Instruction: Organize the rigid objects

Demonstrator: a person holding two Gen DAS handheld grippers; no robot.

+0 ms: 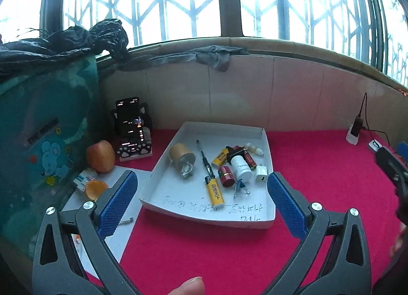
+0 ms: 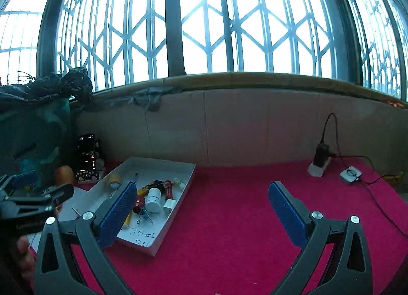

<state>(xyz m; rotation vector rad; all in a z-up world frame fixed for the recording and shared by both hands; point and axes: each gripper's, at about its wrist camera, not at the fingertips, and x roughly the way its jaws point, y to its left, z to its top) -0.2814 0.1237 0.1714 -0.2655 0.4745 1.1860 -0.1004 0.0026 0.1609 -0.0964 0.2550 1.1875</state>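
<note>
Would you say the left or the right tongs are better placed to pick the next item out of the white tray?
Left, probably. The left tongs are open and frame the white tray, with the yellow lighter between them. The right tongs are open over bare red cloth, the tray off to their left.

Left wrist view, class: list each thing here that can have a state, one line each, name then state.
left gripper: open, holding nothing
right gripper: open, holding nothing
white tray: uncovered, items inside
phone: upright in its stand, screen lit
yellow lighter: lying flat in tray
white bottle: lying on its side
pen: lying flat
</note>
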